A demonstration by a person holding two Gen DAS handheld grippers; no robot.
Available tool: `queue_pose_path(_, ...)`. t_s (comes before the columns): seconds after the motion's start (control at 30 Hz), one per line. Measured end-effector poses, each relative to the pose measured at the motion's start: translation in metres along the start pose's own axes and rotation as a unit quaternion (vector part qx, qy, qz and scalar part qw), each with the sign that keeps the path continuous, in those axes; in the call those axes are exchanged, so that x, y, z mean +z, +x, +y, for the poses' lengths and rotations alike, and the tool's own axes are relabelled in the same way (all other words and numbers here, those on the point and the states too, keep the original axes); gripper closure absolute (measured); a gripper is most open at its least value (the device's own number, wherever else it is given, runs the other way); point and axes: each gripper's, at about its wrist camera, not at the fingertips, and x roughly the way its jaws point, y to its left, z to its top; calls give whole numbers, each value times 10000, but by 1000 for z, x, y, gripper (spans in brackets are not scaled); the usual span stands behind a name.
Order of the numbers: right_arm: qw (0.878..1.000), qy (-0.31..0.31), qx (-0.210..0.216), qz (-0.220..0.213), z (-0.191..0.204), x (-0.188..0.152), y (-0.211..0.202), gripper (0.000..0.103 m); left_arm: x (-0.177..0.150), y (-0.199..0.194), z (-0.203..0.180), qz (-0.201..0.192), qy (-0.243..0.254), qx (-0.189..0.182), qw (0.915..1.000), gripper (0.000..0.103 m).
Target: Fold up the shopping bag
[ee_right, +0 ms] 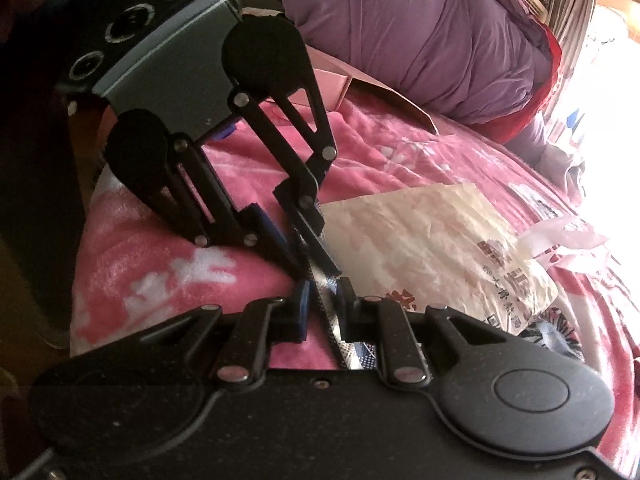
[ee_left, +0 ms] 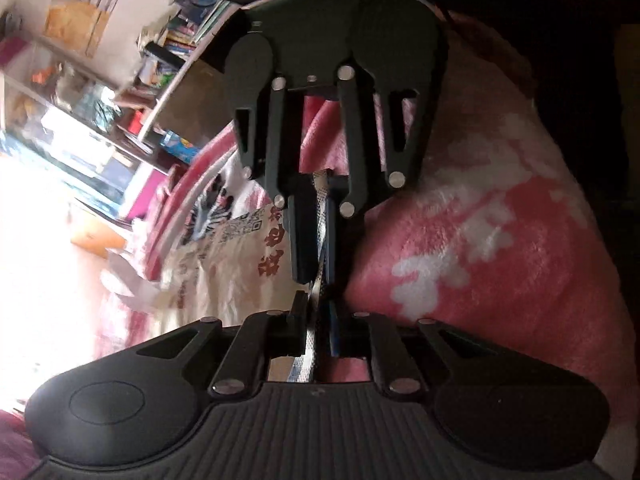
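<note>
While both grippers meet tip to tip over the pink blanket (ee_right: pixel 168 272), the right gripper (ee_right: pixel 320 300) and the left gripper (ee_right: pixel 316 268) each have their fingers drawn close around a thin patterned strip (ee_right: pixel 326 304), though a firm pinch cannot be confirmed. Just beyond them the shopping bag (ee_right: pixel 436 240) lies flat on the blanket, with a purple bundle (ee_right: pixel 420 36) farther back.

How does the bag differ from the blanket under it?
The bag is cream, thin and crinkled, with printed characters; the blanket is pink and fluffy, with white patches. The bag is small; the blanket spreads far beyond it. Both lie flat.
</note>
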Motion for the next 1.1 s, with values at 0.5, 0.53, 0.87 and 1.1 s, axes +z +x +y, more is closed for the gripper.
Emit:
queue_pose_path(0.5,9730,2077,994,-149,-67,-26,-5,89,-51,10,77,-641,-3020,-1758,9348,92)
queue_pose_path(0.53,9700,2192,1041,-163,-70,-28,-4,89,-54,11,80,-664,-3181,-1836,9277,92)
queue_pose_path(0.87,9167,3770,1288,-297,-96,-55,-1,89,-82,37,108,-724,-4964,-2397,8312,88)
queue_pose_path(1.1,8838,4493,1256,-354,-102,-68,-3,89,-93,39,109,-704,-5560,-2318,7951,87)
